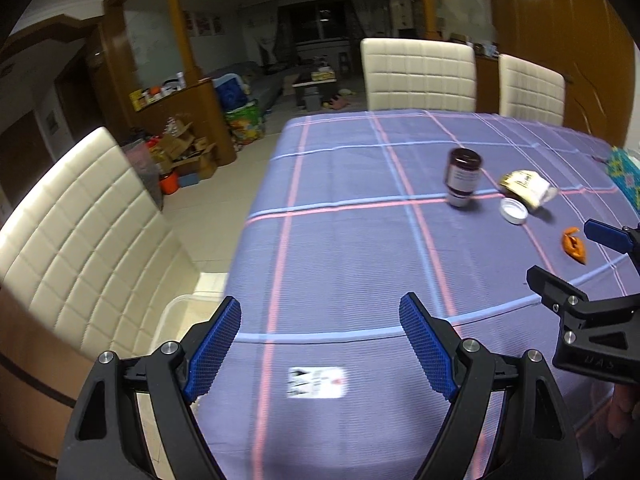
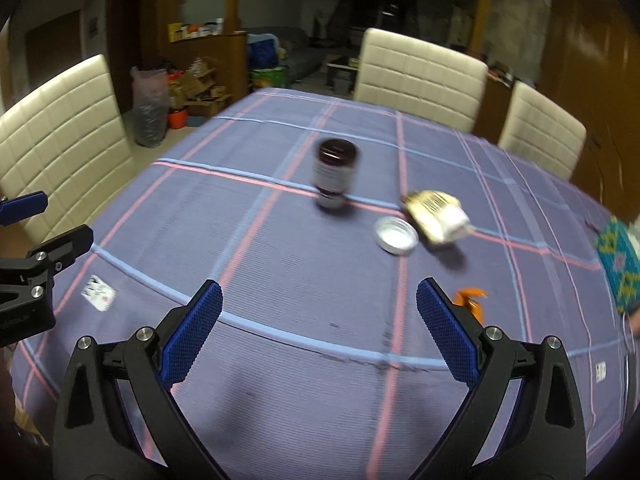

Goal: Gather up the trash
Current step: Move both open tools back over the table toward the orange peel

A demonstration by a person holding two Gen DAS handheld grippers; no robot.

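Observation:
A dark brown bottle stands upside down on the purple checked tablecloth. Beside it lie a white cap, a crumpled wrapper and an orange scrap. A small printed paper lies near the front edge. My left gripper is open and empty above the paper. My right gripper is open and empty, with the orange scrap just beyond its right finger; it also shows in the left wrist view.
Cream chairs stand at the left and far side. A clear plastic bin sits by the table's left edge. A teal patterned object lies at the right. Boxes and bags clutter the floor behind.

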